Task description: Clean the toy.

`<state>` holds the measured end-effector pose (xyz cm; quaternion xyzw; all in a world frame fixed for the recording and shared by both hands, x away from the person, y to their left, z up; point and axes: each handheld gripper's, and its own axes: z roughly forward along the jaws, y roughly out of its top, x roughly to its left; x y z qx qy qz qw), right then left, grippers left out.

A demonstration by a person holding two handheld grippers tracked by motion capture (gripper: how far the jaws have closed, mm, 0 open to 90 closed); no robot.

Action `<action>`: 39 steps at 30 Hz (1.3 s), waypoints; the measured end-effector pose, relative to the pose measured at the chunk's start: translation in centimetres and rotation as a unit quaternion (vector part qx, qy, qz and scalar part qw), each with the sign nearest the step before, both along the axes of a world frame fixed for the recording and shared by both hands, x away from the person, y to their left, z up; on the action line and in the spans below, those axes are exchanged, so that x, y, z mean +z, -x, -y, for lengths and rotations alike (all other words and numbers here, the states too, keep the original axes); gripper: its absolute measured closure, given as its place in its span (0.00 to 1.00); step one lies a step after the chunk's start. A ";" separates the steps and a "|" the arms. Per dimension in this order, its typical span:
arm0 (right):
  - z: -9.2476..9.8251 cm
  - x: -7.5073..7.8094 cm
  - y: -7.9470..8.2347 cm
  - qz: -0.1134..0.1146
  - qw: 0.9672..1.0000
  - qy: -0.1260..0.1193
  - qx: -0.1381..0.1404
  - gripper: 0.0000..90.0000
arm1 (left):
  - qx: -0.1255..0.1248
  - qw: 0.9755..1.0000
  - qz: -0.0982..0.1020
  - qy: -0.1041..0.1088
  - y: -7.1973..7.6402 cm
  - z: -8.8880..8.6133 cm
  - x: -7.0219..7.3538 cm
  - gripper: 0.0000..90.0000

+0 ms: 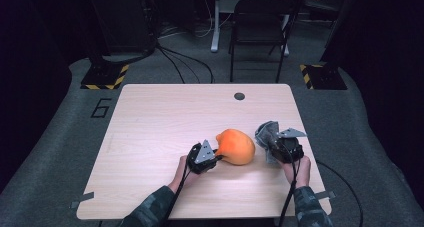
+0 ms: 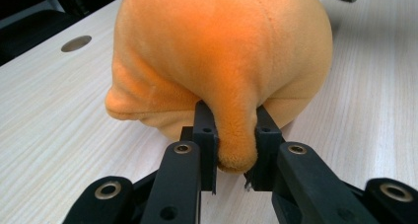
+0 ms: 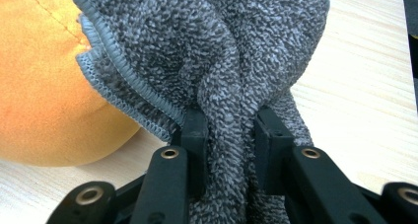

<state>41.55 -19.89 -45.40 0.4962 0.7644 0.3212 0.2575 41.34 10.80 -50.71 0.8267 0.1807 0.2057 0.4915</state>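
An orange plush toy (image 1: 236,146) lies on the light wooden table (image 1: 165,122), near its front middle. My left gripper (image 1: 212,156) sits at the toy's left side, shut on a small limb of the orange plush toy (image 2: 222,51); both pads (image 2: 204,123) pinch that nub. To the toy's right, my right gripper (image 1: 272,146) is shut on a bunched grey cloth (image 1: 266,133). In the right gripper view the grey cloth (image 3: 217,51) fills the space between the jaws, with the orange plush toy (image 3: 39,86) close on its left.
A round cable hole (image 1: 239,96) sits near the table's far edge. Behind the table stand a black folding chair (image 1: 260,27) and cables on the carpet. Yellow-black striped floor plates (image 1: 105,77) flank the far corners.
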 end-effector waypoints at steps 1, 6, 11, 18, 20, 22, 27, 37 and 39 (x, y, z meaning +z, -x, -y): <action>0.1 0.0 0.0 0.000 1.000 0.001 0.000 0.78 | 0.001 1.000 0.000 0.005 0.0 -0.1 0.1 0.87; 0.2 0.0 -0.1 0.001 1.000 0.002 -0.007 0.78 | 0.004 0.999 -0.022 0.036 -0.1 -0.1 0.9 0.88; 0.5 0.4 0.0 0.008 1.000 -0.002 -0.013 0.78 | 0.016 0.996 -0.058 0.069 0.3 -0.5 2.9 0.88; 0.6 1.6 0.4 0.020 1.000 -0.001 -0.013 0.78 | 0.050 0.985 -0.125 0.107 0.8 -1.4 6.2 0.87; 0.4 2.1 0.5 0.026 1.000 0.000 -0.014 0.78 | 0.055 0.982 -0.143 0.114 0.9 -1.6 6.6 0.87; -0.1 2.8 0.8 0.030 0.999 -0.002 -0.012 0.78 | 0.056 0.977 -0.165 0.122 0.8 -1.7 6.7 0.87; -1.6 4.8 1.8 0.049 0.999 0.002 0.005 0.78 | 0.061 0.968 -0.207 0.126 0.4 -1.5 5.8 0.87; -9.9 6.6 4.3 0.064 0.992 0.022 0.107 0.78 | 0.071 0.959 -0.239 0.137 0.6 -0.3 3.8 0.87; -11.0 5.5 4.1 0.056 0.992 0.036 0.107 0.77 | 0.070 0.959 -0.242 0.132 0.8 0.1 3.6 0.87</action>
